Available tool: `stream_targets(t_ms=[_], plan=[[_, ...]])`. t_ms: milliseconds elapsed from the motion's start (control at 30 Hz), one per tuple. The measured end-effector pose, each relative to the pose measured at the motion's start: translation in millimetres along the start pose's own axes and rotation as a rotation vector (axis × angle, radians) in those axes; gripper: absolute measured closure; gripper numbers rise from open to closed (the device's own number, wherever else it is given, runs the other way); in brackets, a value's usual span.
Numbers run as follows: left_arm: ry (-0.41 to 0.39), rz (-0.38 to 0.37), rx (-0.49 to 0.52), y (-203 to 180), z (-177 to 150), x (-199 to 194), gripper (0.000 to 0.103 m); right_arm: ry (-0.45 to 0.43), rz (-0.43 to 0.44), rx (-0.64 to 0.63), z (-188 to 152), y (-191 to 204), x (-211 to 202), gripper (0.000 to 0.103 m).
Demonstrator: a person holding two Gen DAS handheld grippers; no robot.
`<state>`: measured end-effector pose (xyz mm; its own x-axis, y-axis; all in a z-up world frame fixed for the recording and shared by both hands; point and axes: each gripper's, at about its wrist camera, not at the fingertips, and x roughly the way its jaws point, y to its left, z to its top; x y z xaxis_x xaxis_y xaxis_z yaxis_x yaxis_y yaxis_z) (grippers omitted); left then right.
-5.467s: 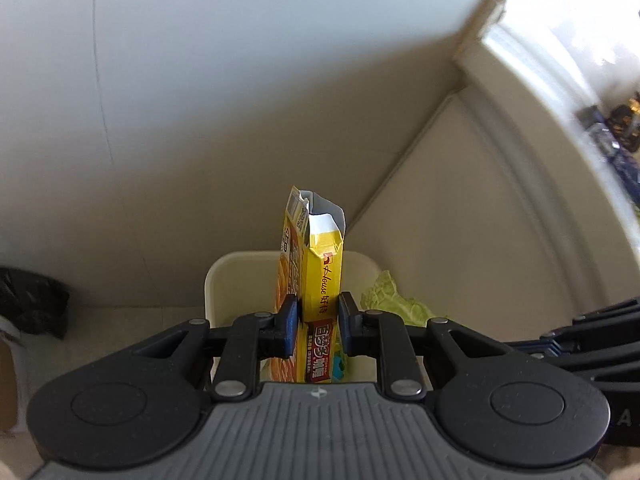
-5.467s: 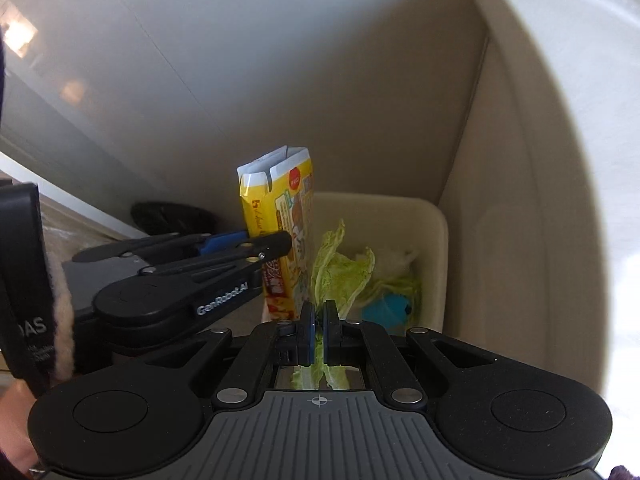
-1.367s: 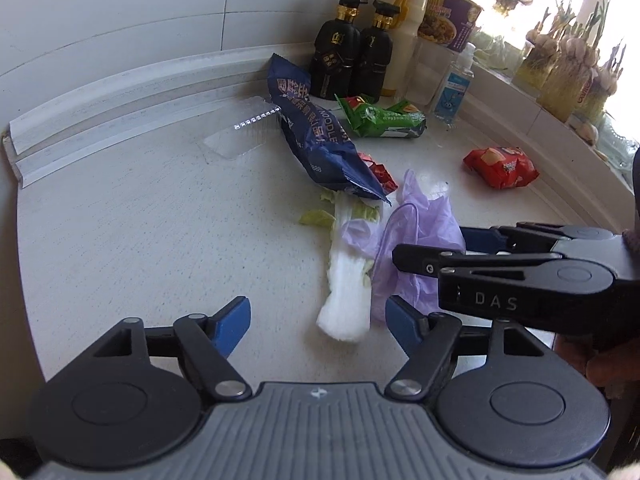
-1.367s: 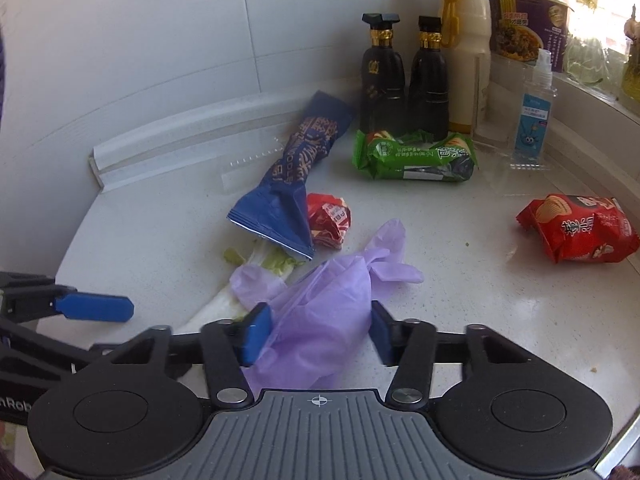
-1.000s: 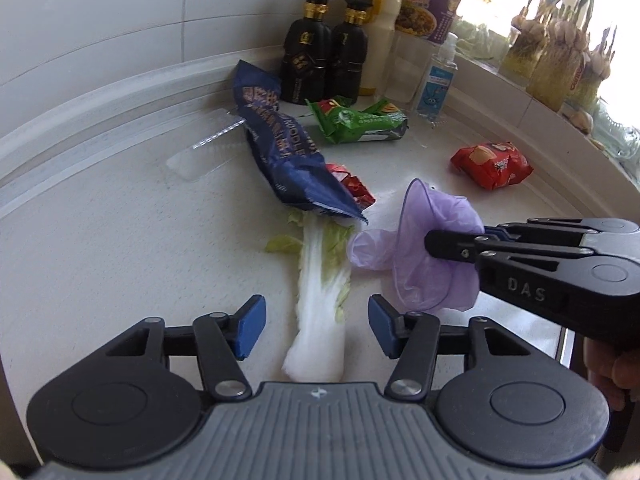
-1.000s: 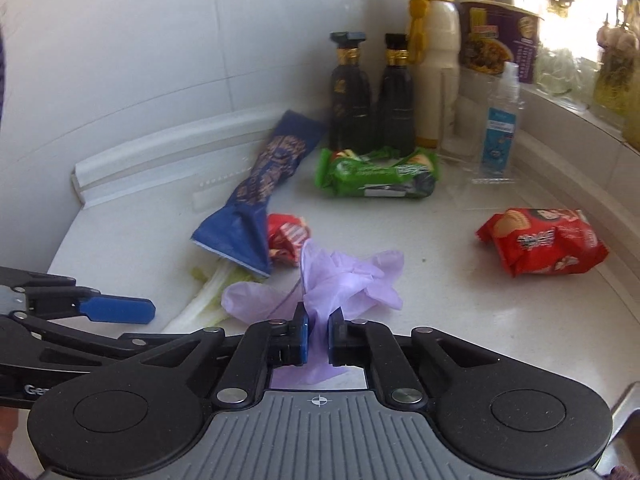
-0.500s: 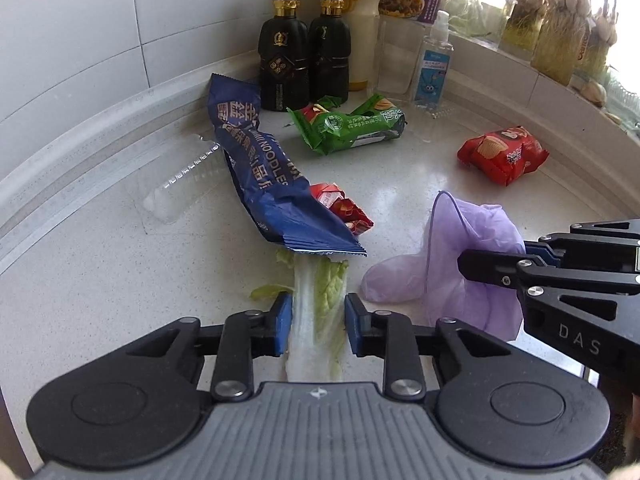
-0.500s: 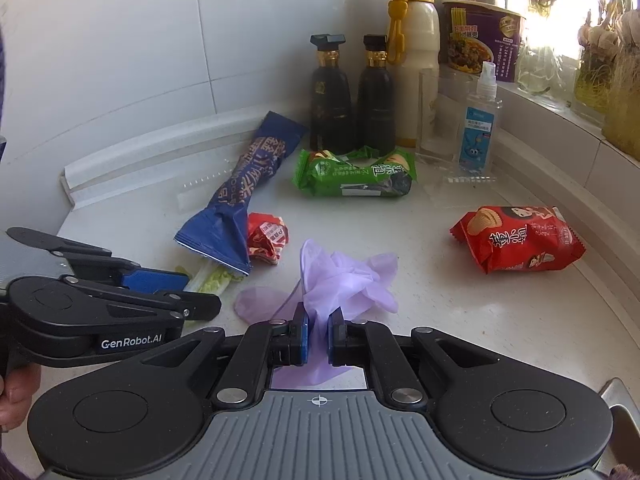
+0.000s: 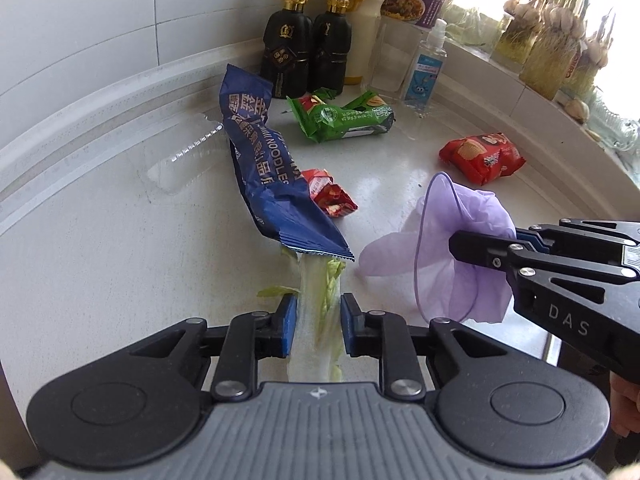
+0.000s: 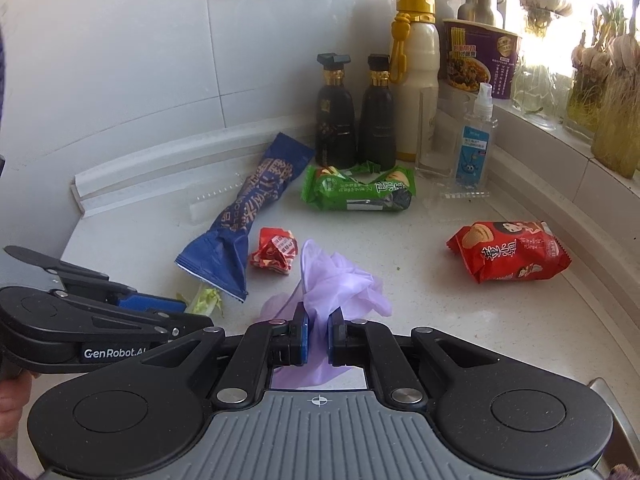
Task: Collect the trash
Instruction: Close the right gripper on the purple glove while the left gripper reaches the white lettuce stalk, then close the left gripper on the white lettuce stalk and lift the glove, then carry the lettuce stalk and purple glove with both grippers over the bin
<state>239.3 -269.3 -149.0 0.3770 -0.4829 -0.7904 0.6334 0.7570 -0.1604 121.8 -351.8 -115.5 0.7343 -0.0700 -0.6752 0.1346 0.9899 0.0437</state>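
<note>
On the white counter (image 9: 100, 240) a pale cabbage leaf (image 9: 316, 280) lies with its far end under a blue noodle bag (image 9: 260, 168). My left gripper (image 9: 318, 308) has the leaf's stalk between its blue pads, and the jaws are closing on it. My right gripper (image 10: 318, 320) is shut on a purple glove (image 10: 340, 280), whose loose part droops to the counter. In the left wrist view the glove (image 9: 460, 240) hangs from the right gripper (image 9: 454, 245) at the right. The left gripper (image 10: 176, 308) shows at the lower left of the right wrist view.
A crumpled red wrapper (image 9: 330, 196), a green packet (image 9: 344, 118), a red snack bag (image 9: 482, 156) and a clear plastic tray (image 9: 188, 152) lie on the counter. Two dark bottles (image 9: 286, 52), a sanitizer bottle (image 9: 426, 64) and jars stand along the back wall and sill.
The left gripper's jaws have narrowed from wide open to tight around the cabbage leaf. The right gripper stays shut on the purple glove.
</note>
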Motion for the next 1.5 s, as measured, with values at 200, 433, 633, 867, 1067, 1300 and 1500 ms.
stream_targets(t_ms=[200,433,633,867,1067,1300,1500], plan=[[-0.002,-0.027,0.004,1,-10,-19,0.082,-0.018,0.002,-0.014,1,8,-15,0.096],[0.021,-0.036,0.008,-3,-26,-35,0.082,-0.023,-0.013,-0.027,-2,16,-33,0.096],[0.104,-0.033,-0.006,0,-43,-32,0.082,-0.003,-0.019,-0.032,-9,25,-42,0.096],[0.171,-0.066,-0.053,5,-54,-37,0.082,0.025,-0.016,-0.045,-22,39,-51,0.096],[0.137,-0.116,-0.069,10,-60,-60,0.082,0.007,-0.012,-0.045,-21,47,-61,0.096],[0.122,-0.184,-0.086,11,-65,-79,0.082,-0.022,-0.019,-0.057,-14,55,-73,0.096],[0.066,-0.184,-0.11,19,-61,-102,0.082,-0.044,-0.017,-0.077,-7,62,-84,0.096]])
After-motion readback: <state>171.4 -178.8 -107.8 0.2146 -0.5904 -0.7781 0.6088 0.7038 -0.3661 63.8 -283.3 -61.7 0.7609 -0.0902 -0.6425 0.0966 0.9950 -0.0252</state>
